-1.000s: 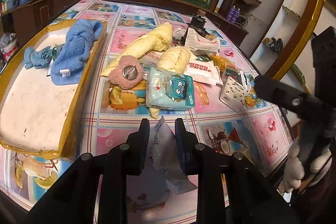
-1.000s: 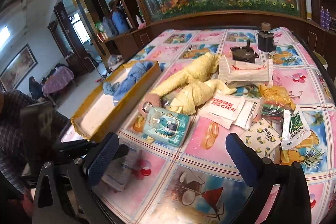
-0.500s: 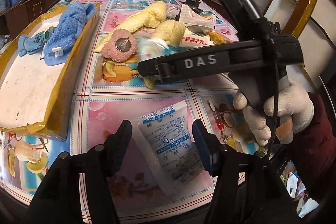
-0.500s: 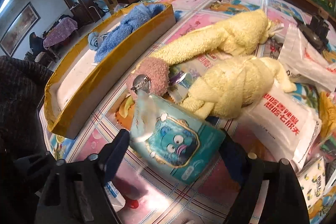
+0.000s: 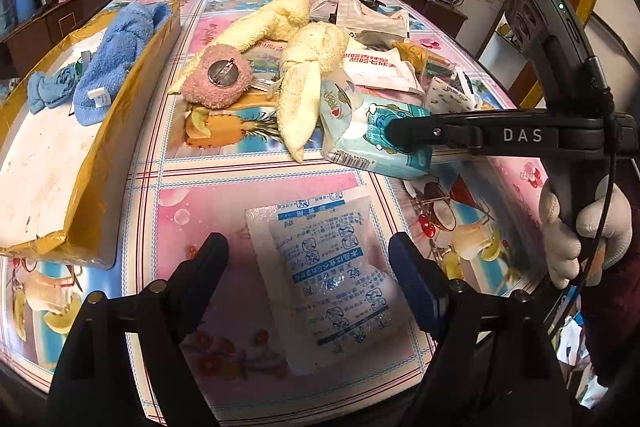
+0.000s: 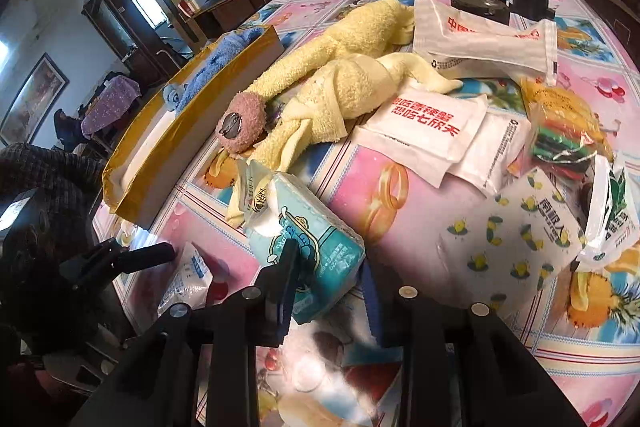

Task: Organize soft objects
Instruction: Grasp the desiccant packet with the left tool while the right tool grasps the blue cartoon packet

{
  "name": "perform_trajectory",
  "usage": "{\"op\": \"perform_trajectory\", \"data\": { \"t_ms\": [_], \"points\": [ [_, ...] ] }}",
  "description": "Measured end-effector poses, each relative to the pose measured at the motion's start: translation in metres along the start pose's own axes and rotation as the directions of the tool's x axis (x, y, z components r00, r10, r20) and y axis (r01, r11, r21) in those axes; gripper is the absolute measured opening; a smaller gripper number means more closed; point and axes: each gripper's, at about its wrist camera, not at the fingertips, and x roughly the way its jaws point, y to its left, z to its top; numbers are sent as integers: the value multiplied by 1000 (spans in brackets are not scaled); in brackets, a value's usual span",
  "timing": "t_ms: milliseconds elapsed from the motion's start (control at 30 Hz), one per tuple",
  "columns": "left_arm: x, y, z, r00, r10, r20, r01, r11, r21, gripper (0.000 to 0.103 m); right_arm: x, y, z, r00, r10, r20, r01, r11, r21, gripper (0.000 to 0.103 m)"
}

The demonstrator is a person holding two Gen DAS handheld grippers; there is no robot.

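Right gripper (image 6: 328,267) pinches the teal tissue pack (image 6: 316,247); left gripper (image 5: 308,259), spread, straddles the sachet (image 5: 332,279).

Glossy printed oilcloth on the table (image 5: 256,179). Fluffy terry on the yellow towels (image 5: 304,67) and blue towel (image 5: 116,55) at 10 o'clock. Fuzzy pink puff (image 5: 218,77) with dull metal disc. Shiny plastic film around the tissue pack (image 6: 308,239) and sachet (image 5: 332,275). Matt black plastic gripper (image 5: 308,275).

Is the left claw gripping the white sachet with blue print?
No, the left claw is open, straddling the white sachet with blue print lying flat.
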Motion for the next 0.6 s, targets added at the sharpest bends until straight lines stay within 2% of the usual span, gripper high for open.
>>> {"op": "perform_trajectory", "data": {
  "t_ms": [100, 133, 167, 200, 300, 333, 400, 500, 533, 567, 600],
  "points": [
    [9, -15, 0, 998, 64, 7, -64, 994, 83, 82, 0, -5, -2, 1000, 10, 7, -10, 1000, 16, 41],
    [12, -21, 0, 996, 91, 14, -92, 989, 115, 79, -2, -6, -2, 1000, -5, 18, 4, 1000, 19, 52],
    [12, -27, -1, 994, 99, 35, -103, 985, 142, 57, -4, -5, -3, 999, -23, 29, 23, 1000, 15, 58],
    [10, -29, -1, 997, 60, 45, -67, 986, 150, 50, -8, -3, -2, 998, -38, 43, 38, 999, 5, 67],
    [4, -21, 3, 999, 18, 50, -24, 993, 118, 39, -17, 6, 2, 994, -78, 76, 82, 995, -49, 76],
    [0, -18, 4, 998, -8, 55, 2, 995, 103, 30, -18, 12, 4, 992, -91, 83, 98, 992, -84, 82],
    [-6, -8, 5, 998, -29, 62, 25, 997, 66, 24, -14, 25, 8, 990, -117, 79, 129, 977, -168, 92],
    [-15, 5, 3, 996, -45, 81, 44, 999, 19, 24, 9, 41, 12, 988, -153, 36, 157, 947, -280, 93],
    [-18, 9, 2, 995, -51, 87, 51, 999, 2, 24, 19, 44, 12, 985, -172, 19, 169, 936, -308, 90],
    [-21, 13, 2, 994, -55, 94, 56, 998, -11, 24, 28, 45, 10, 983, -185, -1, 175, 929, -326, 86],
    [-26, 16, 1, 993, -59, 103, 62, 998, -22, 24, 36, 44, 9, 981, -190, -27, 171, 927, -334, 73]
  ]
}}
